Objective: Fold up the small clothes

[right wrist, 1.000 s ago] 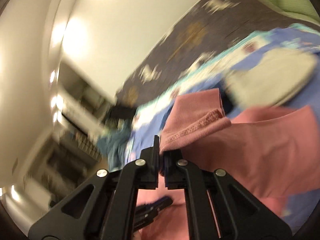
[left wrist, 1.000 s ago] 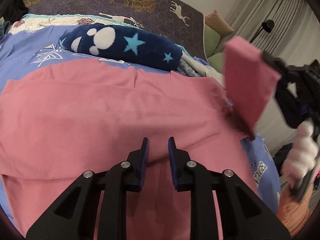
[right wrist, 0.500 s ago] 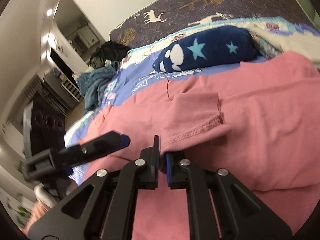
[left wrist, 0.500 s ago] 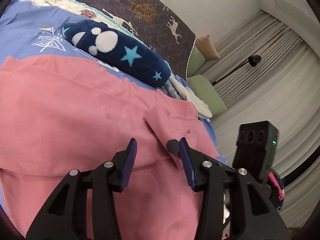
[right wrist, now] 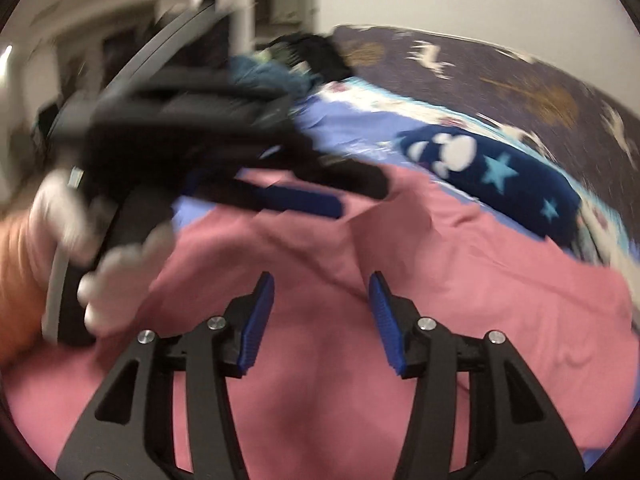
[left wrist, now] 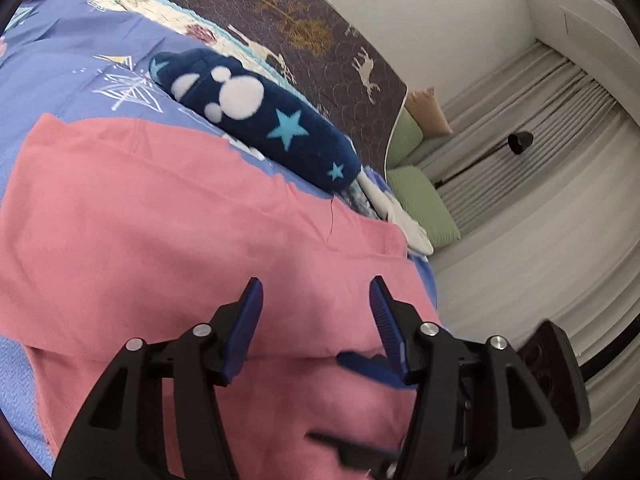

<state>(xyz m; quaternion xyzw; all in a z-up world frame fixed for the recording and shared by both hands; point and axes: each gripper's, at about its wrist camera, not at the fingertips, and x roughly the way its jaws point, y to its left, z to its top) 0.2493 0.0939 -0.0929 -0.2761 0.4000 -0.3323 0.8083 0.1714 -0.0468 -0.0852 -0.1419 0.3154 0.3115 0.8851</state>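
A pink garment lies spread on the blue bedspread, with a folded edge running across it near my fingers. It also fills the right wrist view. My left gripper is open and empty just above the garment's right part. My right gripper is open and empty above the pink cloth. The left gripper's blurred black body and blue pads cross the right wrist view at upper left, held by a white-gloved hand.
A navy plush pillow with stars lies behind the garment, also seen in the right wrist view. A dark deer-print blanket covers the bed's head. Green cushions, grey curtains and a black lamp stand at right.
My right gripper let go of the pink sleeve after laying it over the garment, and opened. My left gripper opened wider and shifted right. The sleeve now lies flat.
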